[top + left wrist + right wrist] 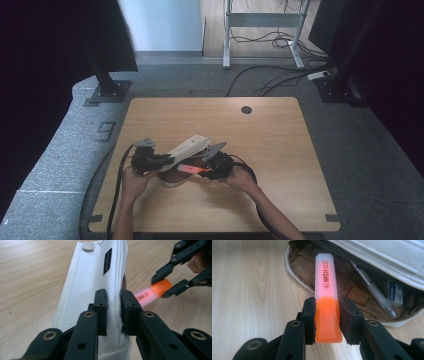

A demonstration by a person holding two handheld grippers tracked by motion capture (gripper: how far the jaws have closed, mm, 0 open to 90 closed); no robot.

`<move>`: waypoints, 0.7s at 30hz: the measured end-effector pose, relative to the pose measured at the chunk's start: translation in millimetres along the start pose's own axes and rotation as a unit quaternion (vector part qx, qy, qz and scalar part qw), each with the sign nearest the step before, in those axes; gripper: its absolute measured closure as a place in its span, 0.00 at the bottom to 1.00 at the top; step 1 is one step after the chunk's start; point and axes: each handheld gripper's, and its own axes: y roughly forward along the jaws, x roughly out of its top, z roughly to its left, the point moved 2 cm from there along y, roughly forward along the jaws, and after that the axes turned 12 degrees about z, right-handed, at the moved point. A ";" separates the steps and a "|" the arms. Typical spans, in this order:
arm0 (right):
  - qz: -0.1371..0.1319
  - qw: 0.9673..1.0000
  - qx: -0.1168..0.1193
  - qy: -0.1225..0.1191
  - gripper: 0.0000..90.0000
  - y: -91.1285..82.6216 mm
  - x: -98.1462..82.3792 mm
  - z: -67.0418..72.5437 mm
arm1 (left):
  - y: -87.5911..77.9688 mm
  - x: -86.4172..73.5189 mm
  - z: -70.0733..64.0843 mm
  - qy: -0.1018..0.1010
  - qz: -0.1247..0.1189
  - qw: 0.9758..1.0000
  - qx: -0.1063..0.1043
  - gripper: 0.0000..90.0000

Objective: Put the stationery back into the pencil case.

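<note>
The highlighter is one stubby orange marker with a flat body and a frosted, see-through cap printed "HIGH LIGHTER" in dark letters. The right tongs are clenched on its orange end, the cap pointing away toward the mouth of the pencil case, just above the bench. In the high view the highlighter sits between the two hands, its capped end at the pencil case and its orange end in the right tongs.

The case is a single white canvas pouch with stitched seams, a small black label and a metal snap — its flap is raised by the left tongs, which are clamped tight on a seam of the fabric. The left tongs grip the case from its left side in the high view.

Inside (the lining is tan) lie one clear pen, one white eraser with blue print and one brown square piece beside them.
</note>
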 end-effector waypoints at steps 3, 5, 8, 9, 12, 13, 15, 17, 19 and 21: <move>0.004 1.000 -0.001 0.000 0.73 5.7 5.2 -2.0 | -0.4 0.0 0.1 -0.001 -0.001 1.000 0.001 0.85; 0.006 1.000 -0.003 -0.001 0.73 8.6 8.3 -3.0 | -0.4 0.1 0.2 -0.001 -0.002 1.000 0.001 0.85; 0.008 1.000 -0.005 -0.004 0.73 12.2 12.2 -3.2 | -0.8 0.1 0.1 -0.002 -0.002 1.000 0.001 0.85; 0.009 1.000 -0.006 -0.005 0.73 13.5 13.6 -3.3 | -0.8 0.1 0.0 -0.002 -0.002 1.000 0.001 0.85; 0.014 1.000 -0.009 -0.010 0.73 17.4 17.8 -3.0 | -0.9 0.2 0.1 -0.002 -0.003 1.000 0.001 0.85; 0.013 1.000 -0.009 -0.010 0.73 18.5 19.1 -3.0 | -0.9 0.2 0.1 -0.002 -0.002 1.000 0.001 0.85; 0.013 1.000 -0.008 -0.011 0.73 20.8 21.8 -3.0 | -0.9 0.2 0.0 -0.002 -0.002 1.000 0.002 0.85; 0.015 1.000 -0.010 -0.014 0.73 23.8 24.5 -2.6 | -0.9 0.2 0.1 -0.002 -0.002 1.000 0.002 0.85; 0.018 1.000 -0.011 -0.017 0.73 26.7 26.6 -2.1 | -1.0 0.3 0.1 -0.002 -0.003 1.000 0.001 0.85; 0.017 1.000 -0.011 -0.019 0.73 29.8 28.8 -2.2 | -0.9 0.4 -0.1 -0.002 -0.003 1.000 0.001 0.85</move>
